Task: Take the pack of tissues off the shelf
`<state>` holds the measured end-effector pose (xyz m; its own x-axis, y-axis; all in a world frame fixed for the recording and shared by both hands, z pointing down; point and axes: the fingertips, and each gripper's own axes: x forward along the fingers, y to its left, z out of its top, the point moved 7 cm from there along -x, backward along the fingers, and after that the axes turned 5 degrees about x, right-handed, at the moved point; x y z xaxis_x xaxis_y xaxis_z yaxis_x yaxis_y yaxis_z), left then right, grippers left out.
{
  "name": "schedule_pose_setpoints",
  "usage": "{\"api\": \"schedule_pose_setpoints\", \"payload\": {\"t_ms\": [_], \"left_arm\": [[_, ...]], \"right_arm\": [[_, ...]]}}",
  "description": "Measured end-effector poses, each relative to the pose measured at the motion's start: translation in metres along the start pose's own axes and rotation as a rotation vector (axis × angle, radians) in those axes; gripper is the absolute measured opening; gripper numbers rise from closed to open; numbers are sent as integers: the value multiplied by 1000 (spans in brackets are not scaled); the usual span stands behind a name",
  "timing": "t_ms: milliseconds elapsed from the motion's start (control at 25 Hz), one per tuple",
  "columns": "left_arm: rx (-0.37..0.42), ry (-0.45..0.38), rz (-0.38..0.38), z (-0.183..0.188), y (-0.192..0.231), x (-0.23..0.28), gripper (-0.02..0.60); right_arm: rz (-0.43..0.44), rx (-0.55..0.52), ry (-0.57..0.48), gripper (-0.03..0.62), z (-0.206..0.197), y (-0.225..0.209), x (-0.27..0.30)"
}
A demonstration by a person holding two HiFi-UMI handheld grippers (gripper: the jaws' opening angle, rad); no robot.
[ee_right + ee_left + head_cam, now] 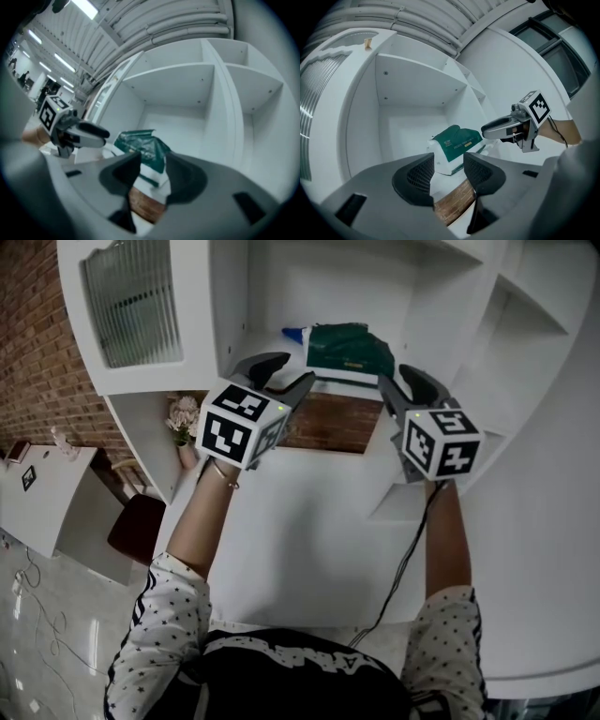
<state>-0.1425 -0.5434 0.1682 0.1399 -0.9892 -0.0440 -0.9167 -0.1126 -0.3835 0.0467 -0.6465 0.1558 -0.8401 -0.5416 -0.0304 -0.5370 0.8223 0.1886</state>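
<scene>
Left claw (pixel 292 369): spread wide, nothing pinched, seen just lower-left of the pack in the head view
Right claw (pixel 398 379): gaping too, empty, just lower-right of the pack
Pack of tissues (pixel 349 348): green, parked on the white shelf (pixel 309 287) at upper centre, just past both sets of tips
Long axis: laid roughly left-to-right across the frame, so one end is offered to each claw
Nearer side: pretty much a tie, can't really be called
</scene>
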Motion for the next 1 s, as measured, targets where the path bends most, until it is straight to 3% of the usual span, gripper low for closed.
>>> {"api": "schedule_pose_setpoints", "payload": {"t_ms": [360,680,1000], "left_arm": [[-11,43,-57,-2,2,24,238],[73,97,-42,2,0,39,238],[129,113,-7,4,-2,42,119]], "right_arm": [[11,-14,76,176,-6,-14,25],[46,60,74,161,-10,-20,33],[46,56,63,89,-13,-18,32]]}}
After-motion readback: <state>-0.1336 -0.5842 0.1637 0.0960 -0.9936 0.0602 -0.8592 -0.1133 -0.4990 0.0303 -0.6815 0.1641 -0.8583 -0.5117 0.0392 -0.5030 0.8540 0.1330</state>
